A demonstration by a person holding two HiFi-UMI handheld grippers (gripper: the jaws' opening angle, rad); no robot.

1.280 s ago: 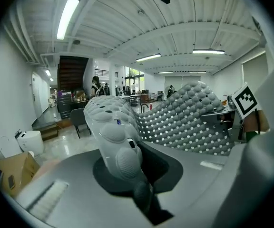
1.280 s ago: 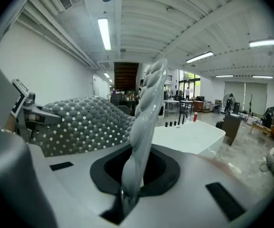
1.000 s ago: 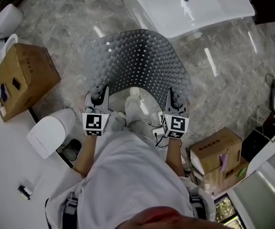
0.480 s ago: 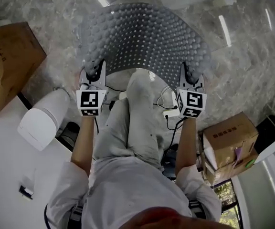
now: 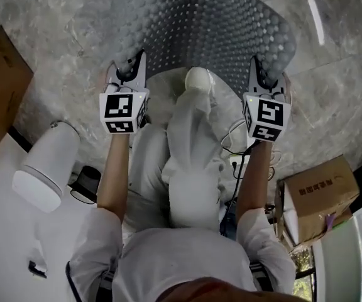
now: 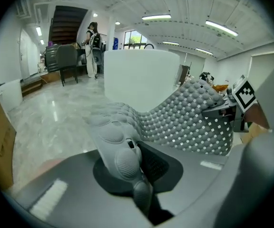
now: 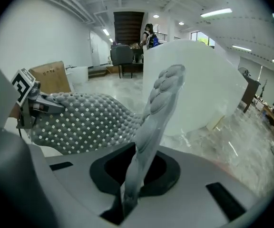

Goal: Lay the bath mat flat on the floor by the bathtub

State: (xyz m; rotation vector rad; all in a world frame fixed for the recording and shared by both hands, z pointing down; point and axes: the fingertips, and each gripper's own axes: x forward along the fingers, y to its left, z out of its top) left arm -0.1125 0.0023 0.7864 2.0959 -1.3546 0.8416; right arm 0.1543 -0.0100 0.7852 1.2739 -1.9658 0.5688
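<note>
Marbled grey floor [image 5: 55,30] lies below as we hold the studded grey bath mat [image 5: 200,24] in front of the white bathtub [image 6: 137,75], our left gripper [image 5: 131,69] and right gripper [image 5: 263,74] each clamped on a near corner.

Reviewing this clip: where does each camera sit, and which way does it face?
Head view: on the person's head, facing steeply down at the bath mat; shows forearms, legs, left claw, right claw.
Left gripper view: on the left claw, looking along its jaws, shut on the mat, toward the bathtub; right claw at right.
Right gripper view: on the right claw, same aim, jaws shut on the mat; left claw at left.
Shared: both gripper views show mat and bathtub.
</note>
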